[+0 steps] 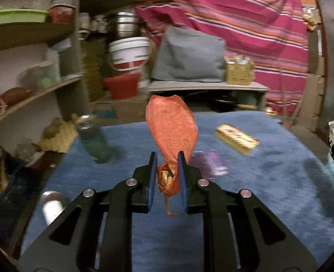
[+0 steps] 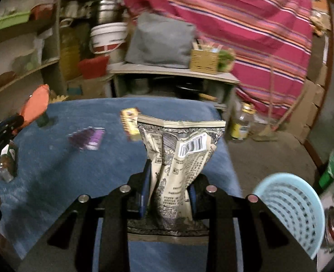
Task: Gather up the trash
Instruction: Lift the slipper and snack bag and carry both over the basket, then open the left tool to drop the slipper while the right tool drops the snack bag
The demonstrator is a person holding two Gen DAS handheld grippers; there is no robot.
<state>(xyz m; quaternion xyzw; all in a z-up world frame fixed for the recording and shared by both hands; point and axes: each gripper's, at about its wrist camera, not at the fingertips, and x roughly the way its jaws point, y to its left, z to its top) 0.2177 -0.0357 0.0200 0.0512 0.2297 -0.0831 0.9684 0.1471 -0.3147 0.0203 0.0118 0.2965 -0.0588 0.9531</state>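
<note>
My left gripper (image 1: 167,158) is shut on an orange snack wrapper (image 1: 171,127), which stands up above the blue-covered table (image 1: 269,192). In the right wrist view the same orange wrapper (image 2: 34,106) and the left gripper show at the far left. My right gripper (image 2: 170,176) is shut on a beige printed pouch (image 2: 180,156) with a barcode label, lifted over the table's (image 2: 53,170) right part. A purple wrapper (image 1: 212,164) (image 2: 87,138) and a yellow packet (image 1: 237,138) (image 2: 130,122) lie on the cloth. A light blue slotted basket (image 2: 291,206) stands at the lower right, beside the table.
A green bottle (image 1: 94,140) stands at the table's left side and a small jar (image 1: 53,206) lies near its left edge. A brown bottle (image 2: 7,163) sits at the left edge. Shelves, buckets and a striped cloth fill the background. A glass bottle (image 2: 241,122) stands on the floor.
</note>
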